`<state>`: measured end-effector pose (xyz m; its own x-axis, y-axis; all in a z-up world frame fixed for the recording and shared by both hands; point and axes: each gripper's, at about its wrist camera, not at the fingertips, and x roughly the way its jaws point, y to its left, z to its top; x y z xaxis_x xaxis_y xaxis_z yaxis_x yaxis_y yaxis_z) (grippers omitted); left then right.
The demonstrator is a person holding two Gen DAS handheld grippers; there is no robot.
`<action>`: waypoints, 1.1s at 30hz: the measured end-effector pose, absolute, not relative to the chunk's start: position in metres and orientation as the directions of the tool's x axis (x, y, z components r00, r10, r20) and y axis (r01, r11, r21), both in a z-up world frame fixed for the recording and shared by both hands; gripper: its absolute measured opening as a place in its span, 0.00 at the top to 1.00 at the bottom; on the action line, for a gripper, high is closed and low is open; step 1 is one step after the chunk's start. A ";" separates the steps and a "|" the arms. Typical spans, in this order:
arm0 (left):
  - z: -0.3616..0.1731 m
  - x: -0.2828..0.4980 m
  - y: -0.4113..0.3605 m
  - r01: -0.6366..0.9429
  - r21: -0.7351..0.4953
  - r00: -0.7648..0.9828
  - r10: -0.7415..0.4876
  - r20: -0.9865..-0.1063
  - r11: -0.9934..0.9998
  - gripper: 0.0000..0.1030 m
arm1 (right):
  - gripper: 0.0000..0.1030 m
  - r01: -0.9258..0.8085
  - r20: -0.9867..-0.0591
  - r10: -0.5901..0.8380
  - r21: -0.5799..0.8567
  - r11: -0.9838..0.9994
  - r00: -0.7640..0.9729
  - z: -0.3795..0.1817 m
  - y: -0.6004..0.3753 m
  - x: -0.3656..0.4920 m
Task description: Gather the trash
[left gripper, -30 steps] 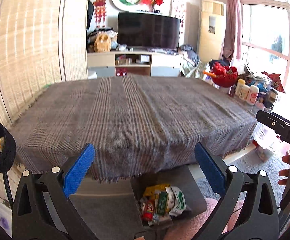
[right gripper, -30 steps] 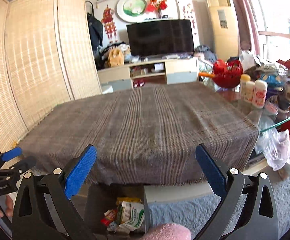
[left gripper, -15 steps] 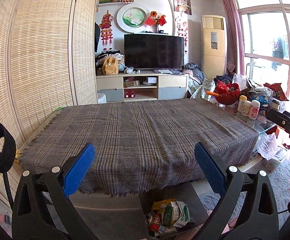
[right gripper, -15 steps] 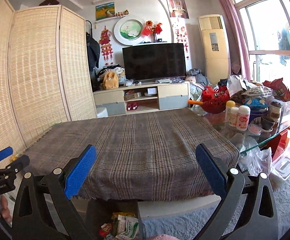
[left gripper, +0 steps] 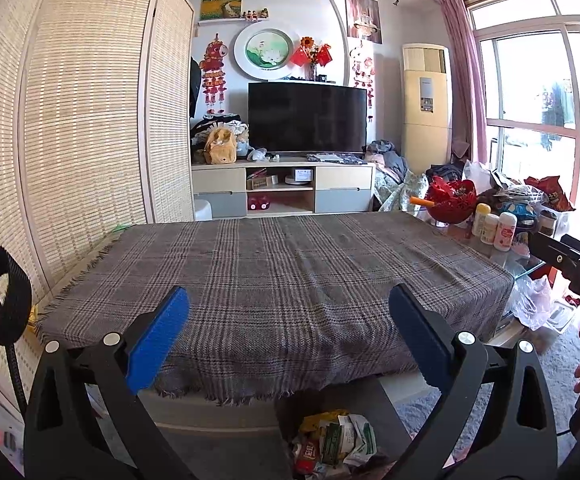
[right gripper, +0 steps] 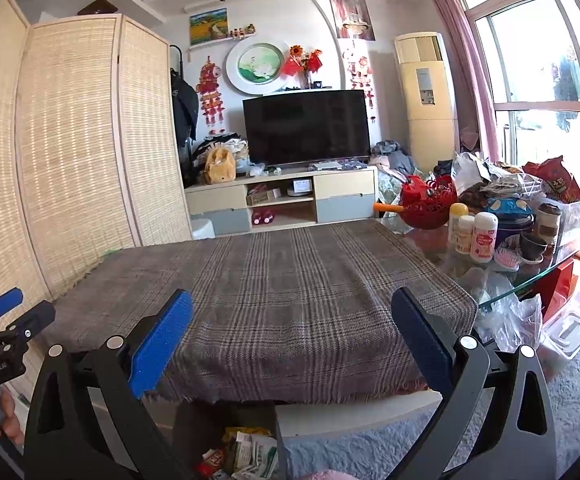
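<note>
Both tools are held level above the near edge of the table, and nothing is being carried: the left gripper is spread wide with only air between its blue pads, and the right gripper is spread just as wide and equally empty. Ahead of both, the plaid cloth is seen bare, with no scrap lying on it. The trash is found below and slightly right of the left gripper, heaped as wrappers and packets in a dark bin on the floor beneath the table edge; in the right view the same heap sits below and a little left of the fingers. By that showing, the collecting looks finished or very nearly so, and this is judged a closing pause rather than a reach. If more is wanted, a fresh target must first be found, perhaps among the clutter far right of the right gripper, though nothing there can be called trash with confidence.
</note>
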<state>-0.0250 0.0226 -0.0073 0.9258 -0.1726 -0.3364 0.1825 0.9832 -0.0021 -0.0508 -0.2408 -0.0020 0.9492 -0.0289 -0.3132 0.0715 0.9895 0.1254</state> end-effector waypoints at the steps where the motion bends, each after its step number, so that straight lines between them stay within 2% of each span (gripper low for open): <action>1: -0.007 -0.024 0.023 0.182 -0.003 0.926 -0.172 -0.336 0.983 0.08 | 0.03 0.072 -0.313 -0.029 0.125 0.990 0.949 -0.002 -0.241 -0.051; 17: -0.011 -0.015 0.024 0.184 -0.006 0.920 -0.174 -0.351 0.983 0.08 | 0.03 0.074 -0.355 -0.025 0.125 0.989 0.934 -0.010 -0.238 -0.036; 33: -0.009 -0.016 0.026 0.192 -0.015 0.918 -0.185 -0.350 0.981 0.08 | 0.03 0.076 -0.352 -0.027 0.126 0.989 0.936 -0.009 -0.238 -0.035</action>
